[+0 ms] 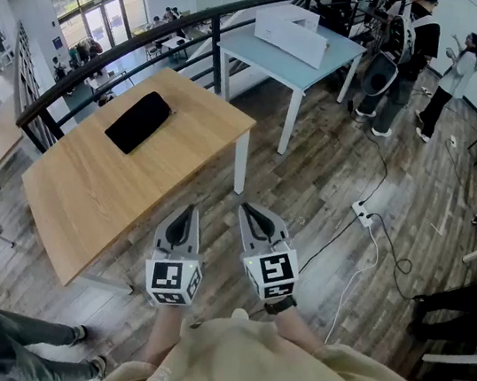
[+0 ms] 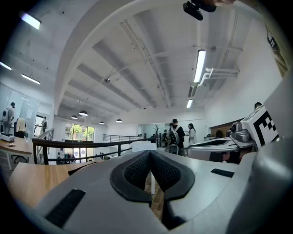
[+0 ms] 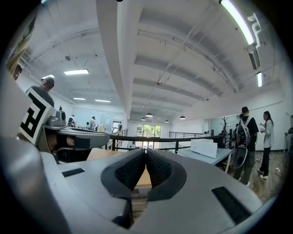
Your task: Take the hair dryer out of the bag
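A flat black bag [image 1: 139, 121] lies on the wooden table [image 1: 111, 201], near its far side. No hair dryer shows; whatever is inside the bag is hidden. My left gripper [image 1: 189, 210] and right gripper [image 1: 246, 207] are held level side by side over the floor, just off the table's near right corner and well short of the bag. In the left gripper view the left gripper [image 2: 150, 153] has its jaws together with nothing between them. The right gripper [image 3: 145, 150] looks the same in the right gripper view, shut and empty.
A pale blue table [image 1: 326, 64] with a white box [image 1: 292, 30] stands behind the wooden one. A dark curved railing [image 1: 105, 70] runs along the far side. A power strip [image 1: 363, 216] and cables lie on the floor at right. People [image 1: 413, 51] stand at the back.
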`<state>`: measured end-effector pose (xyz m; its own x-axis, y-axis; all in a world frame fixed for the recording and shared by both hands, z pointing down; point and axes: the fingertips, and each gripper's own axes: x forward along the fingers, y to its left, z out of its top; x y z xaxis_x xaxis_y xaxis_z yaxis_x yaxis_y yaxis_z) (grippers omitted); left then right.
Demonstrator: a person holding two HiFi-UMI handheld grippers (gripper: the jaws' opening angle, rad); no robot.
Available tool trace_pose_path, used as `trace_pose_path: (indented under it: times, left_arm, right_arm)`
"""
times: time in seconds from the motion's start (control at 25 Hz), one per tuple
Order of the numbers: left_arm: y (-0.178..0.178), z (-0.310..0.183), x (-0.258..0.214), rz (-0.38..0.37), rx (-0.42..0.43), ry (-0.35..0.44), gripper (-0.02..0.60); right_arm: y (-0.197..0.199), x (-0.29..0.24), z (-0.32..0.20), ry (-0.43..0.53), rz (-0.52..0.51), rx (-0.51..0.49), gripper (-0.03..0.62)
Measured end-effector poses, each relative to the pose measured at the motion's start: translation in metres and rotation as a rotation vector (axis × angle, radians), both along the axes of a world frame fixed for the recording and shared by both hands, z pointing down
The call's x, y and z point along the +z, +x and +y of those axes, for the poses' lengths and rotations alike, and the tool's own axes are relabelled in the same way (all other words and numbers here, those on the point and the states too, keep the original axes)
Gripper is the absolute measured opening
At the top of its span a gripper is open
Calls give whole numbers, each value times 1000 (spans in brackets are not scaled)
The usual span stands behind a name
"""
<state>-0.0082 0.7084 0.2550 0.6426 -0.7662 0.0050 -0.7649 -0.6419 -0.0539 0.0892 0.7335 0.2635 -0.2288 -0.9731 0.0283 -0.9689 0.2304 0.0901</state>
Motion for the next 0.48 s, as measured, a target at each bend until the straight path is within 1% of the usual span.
trace_pose_path:
  times: [0.28,0.36,0.48]
  left_arm:
    - [-1,-14,13,5,-40,-24,12]
    - [-3,-22,17,-5,-72,-25,12]
    - [-8,-43,20,-25,-139,0,12]
  right_arm:
    - [8,8,-21,-1,-43,2,17]
    - [8,6,-31,17,-65,-5,17]
    - [10,8,-52,17,-78,-5,17]
